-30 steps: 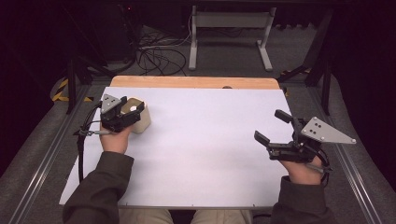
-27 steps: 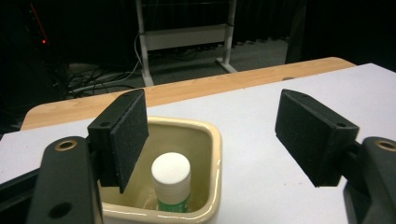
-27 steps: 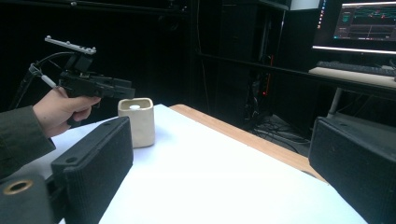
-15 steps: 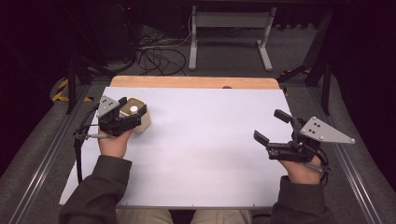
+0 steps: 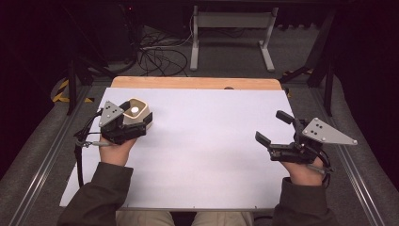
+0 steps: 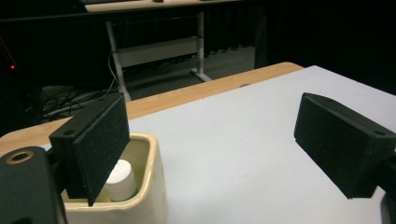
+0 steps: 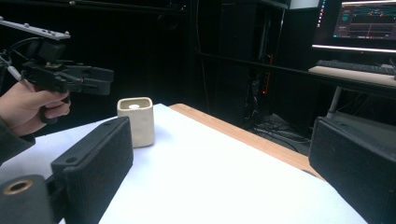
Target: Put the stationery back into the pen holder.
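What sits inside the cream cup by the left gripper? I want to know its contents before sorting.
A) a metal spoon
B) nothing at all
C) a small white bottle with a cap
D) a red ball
C: the left gripper view looks down into the cream cup and shows a small white bottle with a ridged cap standing inside; the high view shows its white top in the cup's mouth.

Looks like a lab or recording studio setup: black-curtained dark room, a white-topped counter point(image 5: 211, 141) with a wood edge, tangled cables point(image 5: 155, 56) on grey carpet at upper left, and a monitor point(image 7: 369, 21) showing graphs above a keyboard point(image 7: 355, 66) at upper right.
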### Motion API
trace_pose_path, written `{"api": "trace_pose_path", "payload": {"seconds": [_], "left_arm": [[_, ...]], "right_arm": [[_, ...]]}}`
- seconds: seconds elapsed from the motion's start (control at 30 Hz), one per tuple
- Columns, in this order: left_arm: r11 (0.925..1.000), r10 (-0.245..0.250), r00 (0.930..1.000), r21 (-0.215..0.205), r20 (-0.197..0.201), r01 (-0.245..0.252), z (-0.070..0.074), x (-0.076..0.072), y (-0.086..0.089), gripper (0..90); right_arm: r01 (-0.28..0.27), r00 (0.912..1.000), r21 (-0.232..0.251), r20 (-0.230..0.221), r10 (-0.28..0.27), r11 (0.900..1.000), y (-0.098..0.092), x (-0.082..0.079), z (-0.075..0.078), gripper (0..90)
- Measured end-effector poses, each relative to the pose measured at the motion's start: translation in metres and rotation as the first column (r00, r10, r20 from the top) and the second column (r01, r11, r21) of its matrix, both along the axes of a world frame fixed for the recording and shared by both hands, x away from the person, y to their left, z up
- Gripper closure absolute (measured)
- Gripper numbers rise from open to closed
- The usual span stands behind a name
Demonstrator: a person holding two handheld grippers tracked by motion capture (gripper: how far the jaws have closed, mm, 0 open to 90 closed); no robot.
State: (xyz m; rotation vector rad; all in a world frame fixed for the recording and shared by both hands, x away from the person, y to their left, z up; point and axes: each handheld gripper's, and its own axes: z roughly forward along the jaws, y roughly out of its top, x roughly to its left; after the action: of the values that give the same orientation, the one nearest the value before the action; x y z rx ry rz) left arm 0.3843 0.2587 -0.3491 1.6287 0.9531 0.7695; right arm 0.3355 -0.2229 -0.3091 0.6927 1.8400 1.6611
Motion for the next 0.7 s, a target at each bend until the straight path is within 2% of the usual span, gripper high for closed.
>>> {"api": "trace_pose_path", "payload": {"seconds": [0.37, 0.67, 0.7], "left_arm": [[0.9991, -0.039, 0.9991, -0.019, 0.015, 0.039, 0.005, -0.018, 0.001, 7.5], [0.9973, -0.067, 0.996, -0.026, 0.059, 0.068, 0.015, -0.038, 0.007, 5.2], [0.9969, -0.071, 0.9955, -0.029, 0.062, 0.073, 0.015, -0.041, 0.008, 4.8]], "right_arm": [[0.007, 0.9999, 0.009, -0.007, -0.007, 1.0, 0.002, 0.001, -0.001, 7.1], [0.03, 0.9994, 0.019, -0.015, -0.03, 0.999, 0.002, 0.004, -0.003, 7.1], [0.031, 0.9993, 0.032, -0.021, -0.031, 0.999, 0.003, 0.004, -0.003, 7.1]]}}
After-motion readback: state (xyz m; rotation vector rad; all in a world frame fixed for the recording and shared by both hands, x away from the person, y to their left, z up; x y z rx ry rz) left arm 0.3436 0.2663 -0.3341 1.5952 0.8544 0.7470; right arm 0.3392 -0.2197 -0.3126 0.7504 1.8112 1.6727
